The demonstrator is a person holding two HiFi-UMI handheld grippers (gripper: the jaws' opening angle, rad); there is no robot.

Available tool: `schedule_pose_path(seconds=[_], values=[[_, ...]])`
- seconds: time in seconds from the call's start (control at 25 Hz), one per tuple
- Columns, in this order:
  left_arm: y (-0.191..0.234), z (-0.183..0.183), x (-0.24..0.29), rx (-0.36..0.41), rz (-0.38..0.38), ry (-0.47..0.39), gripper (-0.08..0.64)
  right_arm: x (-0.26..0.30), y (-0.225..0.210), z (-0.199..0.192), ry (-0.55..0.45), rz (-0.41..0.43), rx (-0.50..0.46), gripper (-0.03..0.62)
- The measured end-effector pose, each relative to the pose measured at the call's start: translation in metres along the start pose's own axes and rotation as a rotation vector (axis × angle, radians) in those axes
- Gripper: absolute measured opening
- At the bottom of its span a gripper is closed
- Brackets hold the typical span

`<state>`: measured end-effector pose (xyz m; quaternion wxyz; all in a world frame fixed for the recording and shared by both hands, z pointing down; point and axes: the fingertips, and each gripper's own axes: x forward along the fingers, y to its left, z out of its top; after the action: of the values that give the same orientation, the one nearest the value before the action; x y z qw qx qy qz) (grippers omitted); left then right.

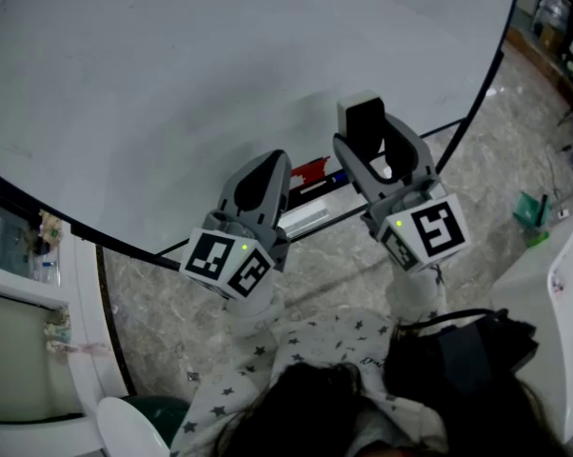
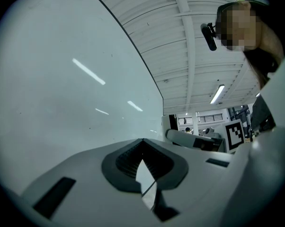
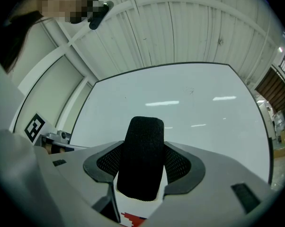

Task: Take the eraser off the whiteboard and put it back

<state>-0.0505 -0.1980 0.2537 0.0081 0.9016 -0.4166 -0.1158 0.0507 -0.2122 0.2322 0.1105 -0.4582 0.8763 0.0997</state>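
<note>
The tray (image 1: 306,219) held a red item (image 1: 310,171). The right claw (image 1: 382,146) clamped the eraser (image 3: 143,157), jaws wide; the left claw (image 1: 267,168) was closed, empty.

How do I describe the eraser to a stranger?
Find the big whiteboard; two claws point at its lower edge. The eraser is clamped in the right claw: a white block with black felt face, whereas the left claw is shut and empty.
</note>
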Motion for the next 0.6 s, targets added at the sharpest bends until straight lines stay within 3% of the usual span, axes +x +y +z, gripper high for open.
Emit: schedule_pose_path(seconds=[0.6], values=[[0.040,0.030,0.016,0.053,0.010,-0.033,0.000,0.078,0.011,0.021,-0.066,0.053,-0.060,0.258]])
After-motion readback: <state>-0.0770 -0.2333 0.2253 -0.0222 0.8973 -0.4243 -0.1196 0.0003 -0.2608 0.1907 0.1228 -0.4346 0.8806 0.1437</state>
